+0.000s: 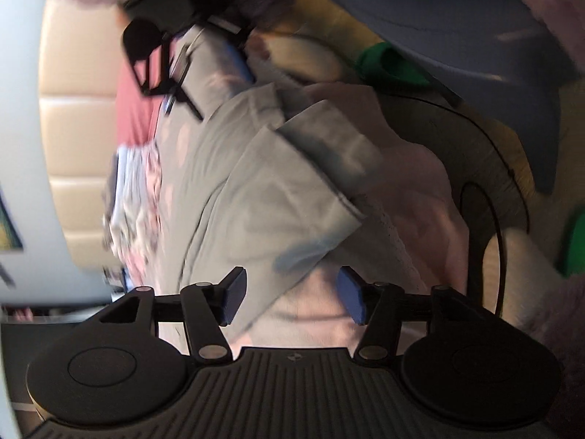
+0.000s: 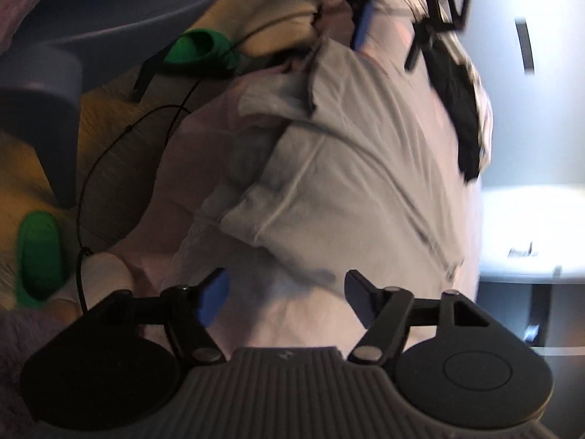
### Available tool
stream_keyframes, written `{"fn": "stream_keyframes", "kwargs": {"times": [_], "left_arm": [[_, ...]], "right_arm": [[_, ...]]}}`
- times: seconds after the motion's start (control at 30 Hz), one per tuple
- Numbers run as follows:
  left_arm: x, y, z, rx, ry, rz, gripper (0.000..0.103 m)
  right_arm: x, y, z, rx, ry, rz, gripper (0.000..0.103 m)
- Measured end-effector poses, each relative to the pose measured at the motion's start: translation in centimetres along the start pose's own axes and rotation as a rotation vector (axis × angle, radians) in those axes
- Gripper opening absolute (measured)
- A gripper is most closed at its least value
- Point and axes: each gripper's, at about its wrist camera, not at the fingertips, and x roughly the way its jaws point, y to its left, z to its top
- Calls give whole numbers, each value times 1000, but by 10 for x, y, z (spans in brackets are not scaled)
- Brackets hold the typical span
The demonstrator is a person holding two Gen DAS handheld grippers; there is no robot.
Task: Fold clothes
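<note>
A light grey garment (image 1: 263,190) lies crumpled, with folded layers, on a pale pink sheet (image 1: 420,190). My left gripper (image 1: 292,298) hovers over its near edge, jaws apart, blue pads (image 1: 234,296) clear of the cloth. In the right wrist view the same grey garment (image 2: 347,164) spreads ahead. My right gripper (image 2: 287,298) hangs open above the fabric, and its pads (image 2: 214,296) press on nothing. Each view shows the other gripper's black frame (image 1: 157,66) (image 2: 438,3) across the garment. Both views are motion-blurred.
Two green slippers (image 2: 201,47) (image 2: 38,256) and a looped black cable (image 2: 109,153) lie on the floor. A black garment (image 2: 460,109) lies at the sheet's far edge, a white table (image 2: 530,226) beyond. Red cloth (image 1: 133,109), patterned clothes (image 1: 135,197), cream cushioned panel (image 1: 80,109).
</note>
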Motion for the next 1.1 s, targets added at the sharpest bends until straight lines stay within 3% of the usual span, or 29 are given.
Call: {"fn": "stream_keyframes", "kwargs": {"times": [0.23, 0.47, 0.6, 0.63, 0.73, 0.87, 0.93, 1.1], "left_arm": [[17, -15, 3, 89, -57, 37, 56], [33, -21, 12, 135, -97, 119, 56], [30, -19, 15, 133, -105, 112, 41], [28, -17, 16, 124, -107, 108, 35], [20, -11, 18, 88, -112, 100, 21], [12, -3, 21, 37, -105, 71, 11], [9, 2, 22, -3, -100, 60, 10], [2, 30, 21, -211, -71, -2, 9]], "right_arm": [[13, 17, 4, -145, -25, -63, 73], [24, 19, 13, -188, -60, -129, 73], [25, 22, 17, -214, -94, -170, 69], [23, 21, 18, -212, -102, -176, 68], [15, 15, 22, -189, -117, -157, 50], [5, 3, 27, -135, -124, -104, 27], [-1, -6, 29, -83, -126, -87, 23], [-16, -30, 34, 39, -135, -70, 20]]}}
